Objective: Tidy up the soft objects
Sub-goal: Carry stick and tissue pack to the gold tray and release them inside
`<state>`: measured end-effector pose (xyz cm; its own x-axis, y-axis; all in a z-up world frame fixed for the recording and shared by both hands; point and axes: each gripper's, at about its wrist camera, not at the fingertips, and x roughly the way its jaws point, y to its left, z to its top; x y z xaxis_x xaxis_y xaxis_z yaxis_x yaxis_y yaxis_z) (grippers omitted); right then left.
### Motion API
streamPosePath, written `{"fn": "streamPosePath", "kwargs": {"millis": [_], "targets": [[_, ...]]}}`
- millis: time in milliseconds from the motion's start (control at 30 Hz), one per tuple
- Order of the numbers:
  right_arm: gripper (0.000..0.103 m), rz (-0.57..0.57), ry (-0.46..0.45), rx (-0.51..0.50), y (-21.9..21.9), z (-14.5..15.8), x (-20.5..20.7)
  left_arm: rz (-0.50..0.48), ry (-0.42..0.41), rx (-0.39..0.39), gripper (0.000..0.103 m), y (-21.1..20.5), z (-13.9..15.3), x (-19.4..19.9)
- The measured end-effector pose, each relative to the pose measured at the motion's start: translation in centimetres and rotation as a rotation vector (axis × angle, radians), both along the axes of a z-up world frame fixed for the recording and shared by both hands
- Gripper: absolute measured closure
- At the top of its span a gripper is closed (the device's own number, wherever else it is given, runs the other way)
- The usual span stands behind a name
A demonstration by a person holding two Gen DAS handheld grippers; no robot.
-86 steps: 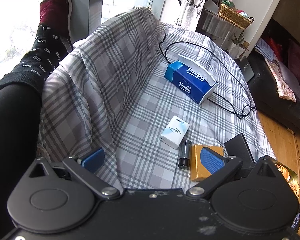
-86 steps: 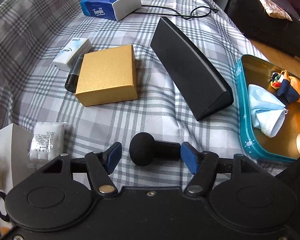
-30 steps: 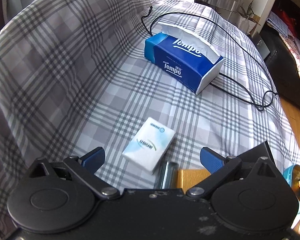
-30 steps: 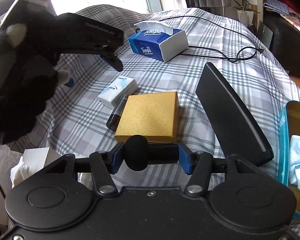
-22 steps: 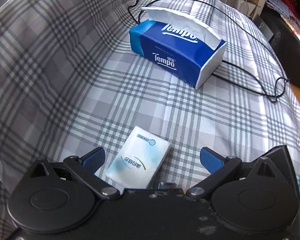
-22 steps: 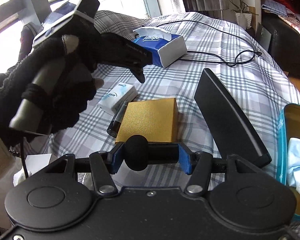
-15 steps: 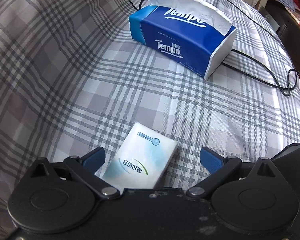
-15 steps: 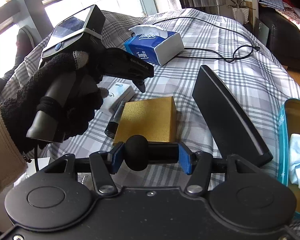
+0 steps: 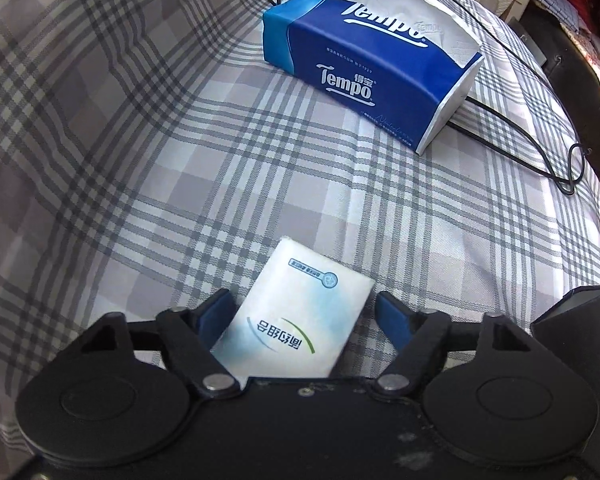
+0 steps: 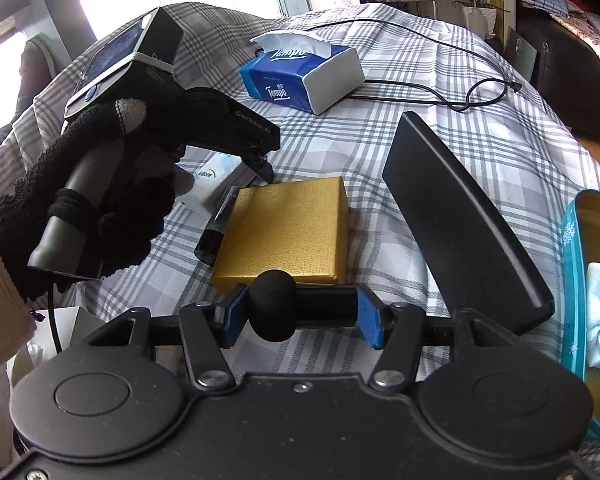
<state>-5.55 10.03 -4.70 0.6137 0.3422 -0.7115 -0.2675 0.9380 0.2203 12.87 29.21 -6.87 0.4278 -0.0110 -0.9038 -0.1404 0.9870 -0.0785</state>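
Left tongs (image 9: 302, 314) closing around the small tissue pack (image 9: 296, 316), right pad not yet touching, right tongs (image 10: 300, 314) pinching a black microphone (image 10: 288, 306).

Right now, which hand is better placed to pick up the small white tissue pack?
Left. Its tongs already straddle the small tissue pack and have just been closing on it; the right tongs are shut on a black foam-tipped handle.

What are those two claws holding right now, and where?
Right gripper clamps a black foam-tipped stick endwise. Left gripper, just closing, straddles the small tissue pack; right pad isn't touching.
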Motion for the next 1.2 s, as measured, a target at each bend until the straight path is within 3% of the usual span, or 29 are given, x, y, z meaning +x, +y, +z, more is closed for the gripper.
{"fn": "streamPosePath", "kwargs": {"millis": [100, 267, 600, 1000, 1200], "targets": [[0.048, -0.004, -0.007, -0.006, 0.0, -0.1, 0.0, 0.003, 0.002, -0.029, 0.045, 0.4, 0.5, -0.4], [0.048, -0.009, -0.035, -0.021, 0.0, -0.2, 0.0, 0.057, -0.012, -0.056, 0.047, 0.9, 2.2, -2.0], [0.048, 0.009, -0.084, -0.034, 0.2, -0.3, -0.9, 0.105, -0.123, -0.056, 0.047, 0.7, 9.4, -8.1], [0.048, -0.005, -0.105, -0.050, -1.6, 0.9, -3.7, 0.015, -0.136, -0.029, 0.046, -1.6, 13.3, -15.9], [0.048, -0.136, -0.121, 0.008, -5.2, 3.7, -5.3, -0.095, -0.154, -0.041, 0.046, -5.7, 14.6, -16.5]]}}
